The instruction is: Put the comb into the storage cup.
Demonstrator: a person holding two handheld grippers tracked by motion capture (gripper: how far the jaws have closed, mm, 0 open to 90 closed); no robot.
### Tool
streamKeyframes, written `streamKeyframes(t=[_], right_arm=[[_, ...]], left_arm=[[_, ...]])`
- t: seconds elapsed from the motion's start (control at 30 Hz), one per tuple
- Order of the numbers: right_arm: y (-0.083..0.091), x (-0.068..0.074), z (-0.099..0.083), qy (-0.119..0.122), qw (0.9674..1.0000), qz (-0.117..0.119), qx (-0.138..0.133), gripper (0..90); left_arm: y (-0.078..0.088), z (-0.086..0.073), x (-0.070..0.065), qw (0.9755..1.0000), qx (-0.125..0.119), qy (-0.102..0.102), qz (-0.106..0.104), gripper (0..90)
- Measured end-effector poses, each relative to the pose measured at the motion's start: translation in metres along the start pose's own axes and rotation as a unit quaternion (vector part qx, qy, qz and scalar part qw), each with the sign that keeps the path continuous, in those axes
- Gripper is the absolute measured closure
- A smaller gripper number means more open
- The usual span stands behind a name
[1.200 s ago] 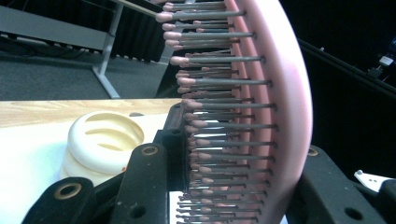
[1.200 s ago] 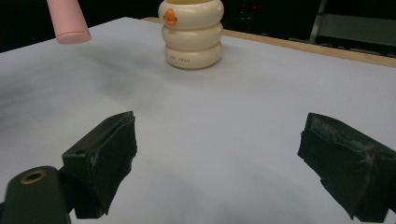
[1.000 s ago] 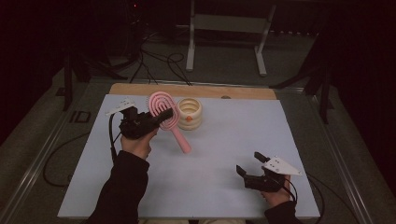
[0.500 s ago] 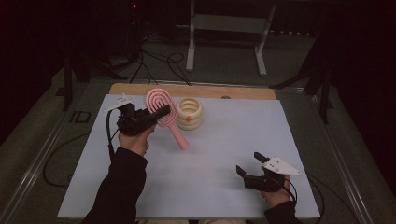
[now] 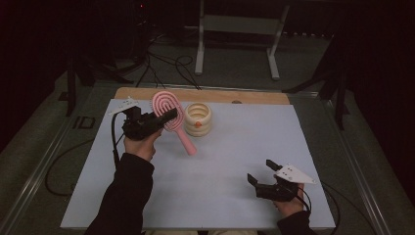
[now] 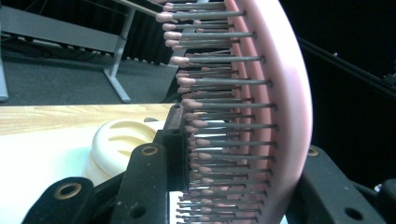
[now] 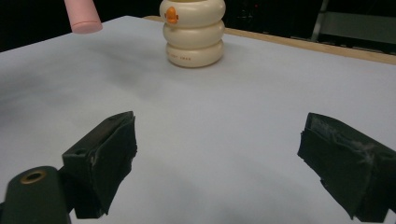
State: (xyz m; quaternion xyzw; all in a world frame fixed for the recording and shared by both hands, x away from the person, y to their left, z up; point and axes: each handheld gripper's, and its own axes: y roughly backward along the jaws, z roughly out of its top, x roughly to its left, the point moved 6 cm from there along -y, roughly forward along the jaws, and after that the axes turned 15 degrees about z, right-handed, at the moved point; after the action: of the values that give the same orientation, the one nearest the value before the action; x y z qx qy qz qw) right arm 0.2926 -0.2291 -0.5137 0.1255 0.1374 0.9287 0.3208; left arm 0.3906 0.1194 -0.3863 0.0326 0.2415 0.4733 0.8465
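Observation:
My left gripper point(image 5: 164, 117) is shut on the head of a pink hairbrush point(image 5: 166, 104) at the table's back left. The brush's handle point(image 5: 187, 143) slants down to the right. In the left gripper view the bristles point(image 6: 219, 126) point left and the pink back point(image 6: 285, 116) faces the right jaw, with my left gripper point(image 6: 243, 163) closed across the head. A cream ribbed holder point(image 5: 197, 119) with an orange mark stands just right of the brush. My right gripper point(image 5: 263, 172) rests open near the front right, nothing between its jaws. In the right gripper view the holder point(image 7: 192, 32) and handle tip point(image 7: 83, 16) lie far ahead of my right gripper point(image 7: 219, 158).
A pale sheet point(image 5: 235, 147) covers the table, with a wooden strip point(image 5: 244, 96) bare along the back edge. Beyond the table are a white stand's legs point(image 5: 235, 44) and cables on the dark floor. A cable point(image 5: 113, 147) trails from the left gripper.
The left hand has shifted slightly to the left with the brush still gripped. The right gripper has not moved.

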Motion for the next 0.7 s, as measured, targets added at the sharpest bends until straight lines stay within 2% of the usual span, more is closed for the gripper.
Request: streamKeyframes(t=[0.7], right_arm=[[-0.001, 0.0, -0.001, -0.001, 1.0, 0.002, 0.002, 10.6]], left_arm=[[-0.011, 0.004, 0.0, 1.0, 0.006, -0.002, 0.005, 64.8]])
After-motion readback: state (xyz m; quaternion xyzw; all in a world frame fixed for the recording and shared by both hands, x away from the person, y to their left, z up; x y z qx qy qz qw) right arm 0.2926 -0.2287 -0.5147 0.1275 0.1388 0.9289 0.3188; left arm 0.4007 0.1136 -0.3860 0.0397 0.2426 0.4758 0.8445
